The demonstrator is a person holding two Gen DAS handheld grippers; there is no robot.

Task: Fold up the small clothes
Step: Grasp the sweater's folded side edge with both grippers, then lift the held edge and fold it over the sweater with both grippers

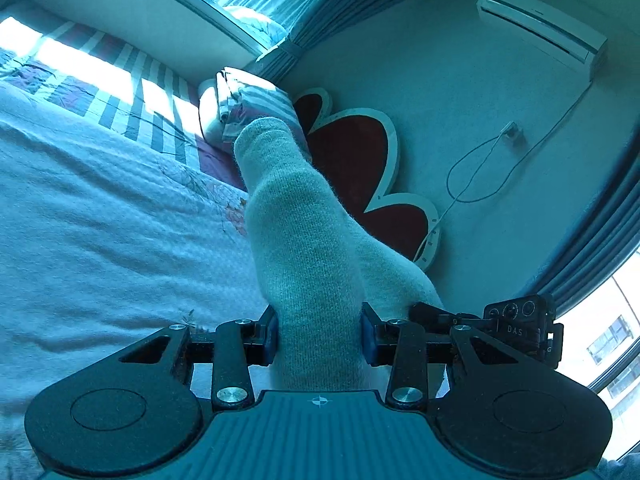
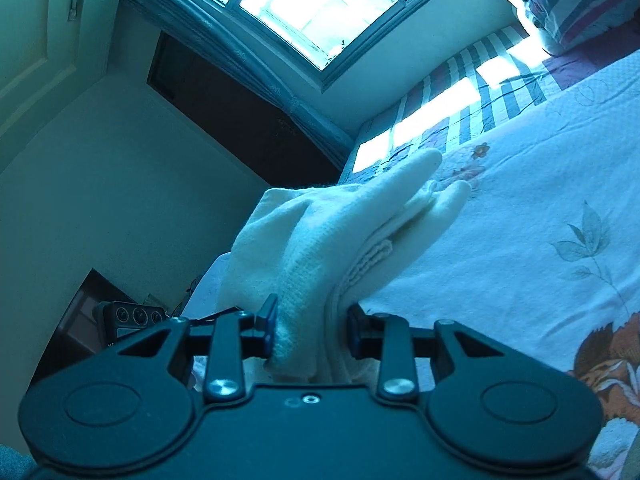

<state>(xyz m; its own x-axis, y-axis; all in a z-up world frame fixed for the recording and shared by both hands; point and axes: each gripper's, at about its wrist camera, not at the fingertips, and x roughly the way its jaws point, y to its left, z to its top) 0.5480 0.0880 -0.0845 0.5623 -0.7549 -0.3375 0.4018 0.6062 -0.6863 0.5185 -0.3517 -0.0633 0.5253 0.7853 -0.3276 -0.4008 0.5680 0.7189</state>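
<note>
1. My left gripper (image 1: 319, 338) clamps the pale sock (image 1: 304, 236), which stands up from its pads
2. My right gripper (image 2: 312, 330) pinches bunched white socks (image 2: 340, 224)
3. Below lies the flowered blanket (image 1: 100, 216)
4. Farthest, a striped pillow (image 1: 248, 100) rests against the red headboard (image 1: 352, 148)

pillow (image 1: 248, 108) at bed's (image 1: 100, 208) head
</note>
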